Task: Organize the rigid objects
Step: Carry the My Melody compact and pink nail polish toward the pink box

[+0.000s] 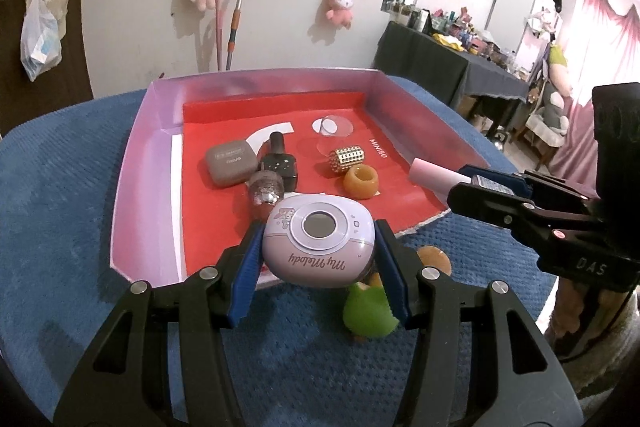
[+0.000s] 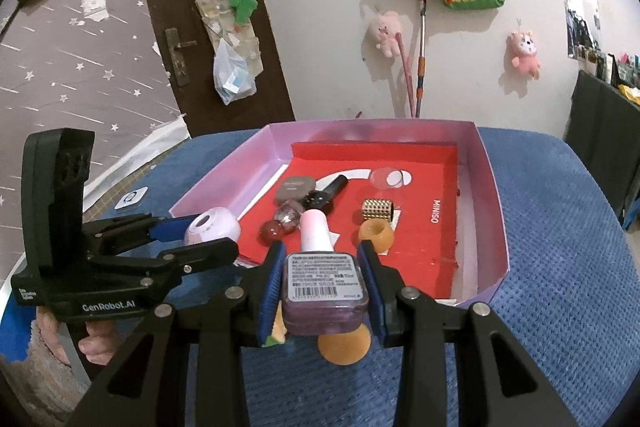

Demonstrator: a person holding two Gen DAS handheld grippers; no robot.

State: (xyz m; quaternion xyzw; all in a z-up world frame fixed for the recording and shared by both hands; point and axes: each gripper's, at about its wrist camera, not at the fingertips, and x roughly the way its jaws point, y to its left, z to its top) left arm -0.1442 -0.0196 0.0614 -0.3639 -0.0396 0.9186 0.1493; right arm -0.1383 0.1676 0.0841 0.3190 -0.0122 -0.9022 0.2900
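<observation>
left hand-held gripper: clamped on the lilac My Melody case, blue pads on both of its sides, lid window facing up. I hold it over the near rim of the tray.
right hand-held gripper: clamped on the nail polish bottle, pads on its two flat sides, pink cap pointing toward the tray, label facing the camera.
grip check: both look centred; the case is rounded, so I judge slip risk higher there. I keep pressure steady.
step in hand: looks like carrying both items to the tray for drop-off.
tray: pink walls, red floor, sits on the blue-covered counter.
already inside: grey compact, black mini microphone, glittery ball, gold studded cylinder, amber ring.
free floor: right side by the MINISO print, plus the back strip.
how to do well: I bring the bottle to the right-hand bare patch, lower it flat before letting go so it can't roll; the case goes near front-left, clear of the glittery ball.
collision watch: the two tools sit near each other; I place one at a time.
still outside: green toy and orange piece on the counter below the grippers.
</observation>
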